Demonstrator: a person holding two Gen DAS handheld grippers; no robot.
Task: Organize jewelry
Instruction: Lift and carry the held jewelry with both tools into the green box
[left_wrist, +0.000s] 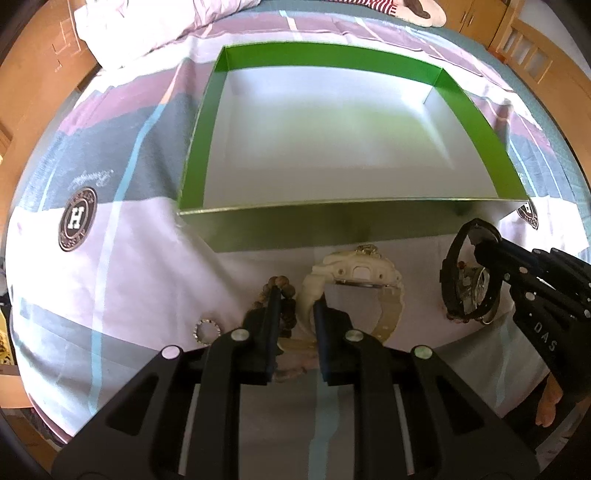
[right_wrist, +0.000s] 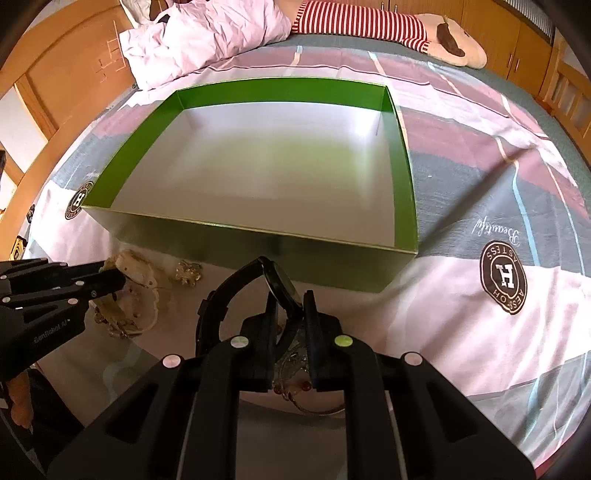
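An open green box (left_wrist: 332, 55) (right_wrist: 280, 88) with a white inside lies on the bed, with nothing in it. Just in front of it, my left gripper (left_wrist: 297, 295) (right_wrist: 118, 282) is shut on the strap of a cream watch (left_wrist: 354, 273) (right_wrist: 129, 269), beside a brown bead bracelet (left_wrist: 284, 291). To the right, my right gripper (right_wrist: 290, 299) (left_wrist: 480, 240) is shut on the case of a black watch (right_wrist: 282, 288) (left_wrist: 454, 273), which stands on edge. A silver bangle with red beads (right_wrist: 295, 387) lies under it.
A small silver ring (left_wrist: 208, 329) lies left of the beads. A gold brooch (right_wrist: 188, 273) (left_wrist: 367, 248) sits against the box's near wall. A crumpled pale duvet (right_wrist: 207, 33) and a striped plush toy (right_wrist: 369, 22) lie behind the box. Wooden furniture surrounds the bed.
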